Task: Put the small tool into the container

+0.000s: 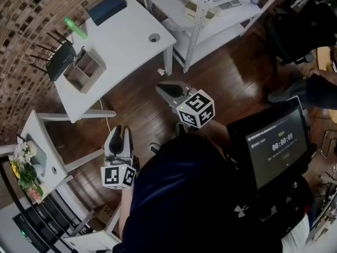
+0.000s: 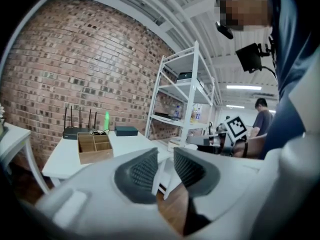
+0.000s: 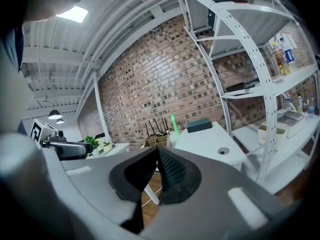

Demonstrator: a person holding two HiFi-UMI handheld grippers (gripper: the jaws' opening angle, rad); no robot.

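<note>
A wooden box with compartments stands on the white table, far from both grippers. A thin dark item lies at its far edge; I cannot tell what it is. My left gripper is over the wood floor near the table's corner, jaws parted with nothing between them. My right gripper is held above the floor right of the table, jaws shut and empty. No small tool shows in either gripper.
On the table are a black router, a green stick-like object and a dark box. A white shelf unit stands right of it. A small white table with flowers is at left. Another person stands beyond.
</note>
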